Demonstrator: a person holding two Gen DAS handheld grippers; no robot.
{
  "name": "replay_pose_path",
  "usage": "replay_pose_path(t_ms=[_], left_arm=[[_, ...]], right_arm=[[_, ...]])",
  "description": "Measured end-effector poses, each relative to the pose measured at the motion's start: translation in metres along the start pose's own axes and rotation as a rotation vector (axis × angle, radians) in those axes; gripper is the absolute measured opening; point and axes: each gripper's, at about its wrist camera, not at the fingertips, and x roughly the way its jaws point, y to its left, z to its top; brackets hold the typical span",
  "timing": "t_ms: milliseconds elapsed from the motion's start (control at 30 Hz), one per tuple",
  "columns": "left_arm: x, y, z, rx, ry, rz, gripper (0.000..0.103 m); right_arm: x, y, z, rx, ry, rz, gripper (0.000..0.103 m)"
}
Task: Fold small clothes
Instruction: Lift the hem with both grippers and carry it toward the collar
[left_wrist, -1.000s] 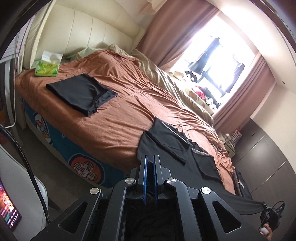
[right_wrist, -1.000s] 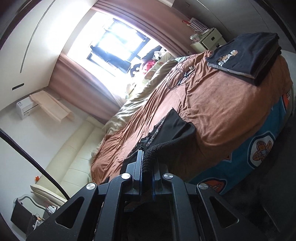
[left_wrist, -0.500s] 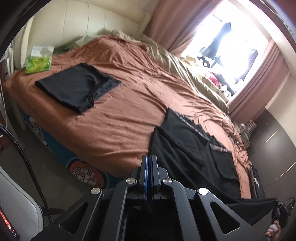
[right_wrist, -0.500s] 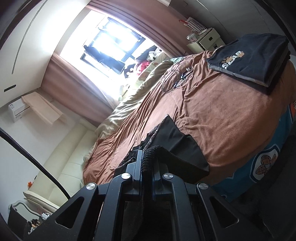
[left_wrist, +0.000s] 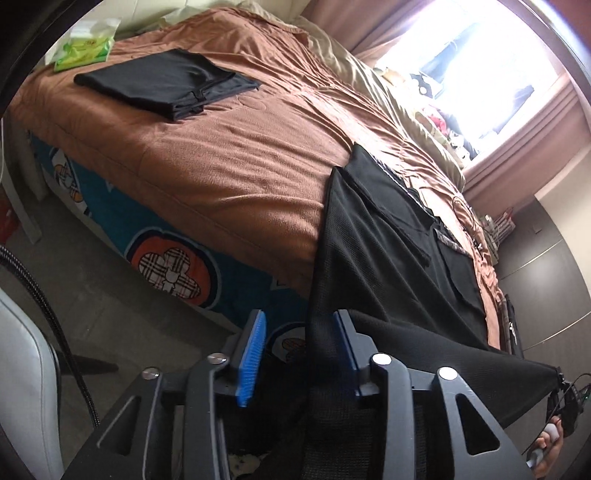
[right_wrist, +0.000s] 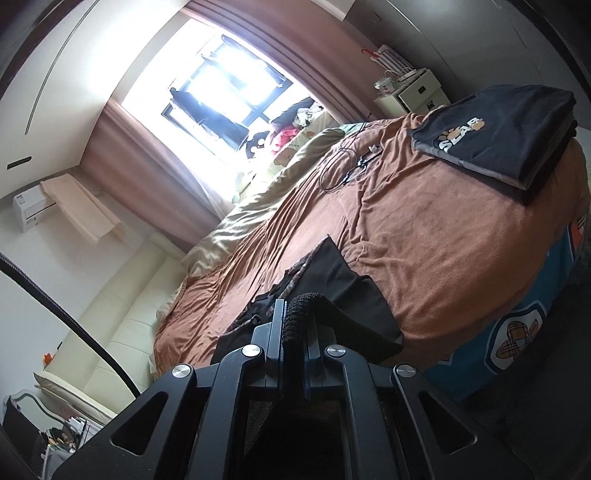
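Two hand-held grippers work a black garment (left_wrist: 388, 266) draped over the bed's (left_wrist: 229, 147) near edge. Left hand-held gripper (left_wrist: 299, 354) has just been opening, jaws apart with a hanging fold between them; right hand-held gripper (right_wrist: 293, 332) is clamped on the garment's hem.

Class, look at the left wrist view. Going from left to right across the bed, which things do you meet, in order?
Green tissue pack → folded black garment → bare brown blanket → black garment being folded, draped over the bed's near edge → bright window.
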Motion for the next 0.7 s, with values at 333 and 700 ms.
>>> replay_pose_path(t_ms=[333, 700], left_arm=[[-0.010, 0.011, -0.035, -0.034, 0.050, -0.038, 0.044], [-0.022, 0.018, -0.072, -0.043, 0.088, -0.061, 0.044]], right_arm=[[-0.029, 0.000, -0.021, -0.011, 0.004, -0.007, 0.003], [-0.058, -0.011, -0.038, 0.010, 0.023, -0.014, 0.003]])
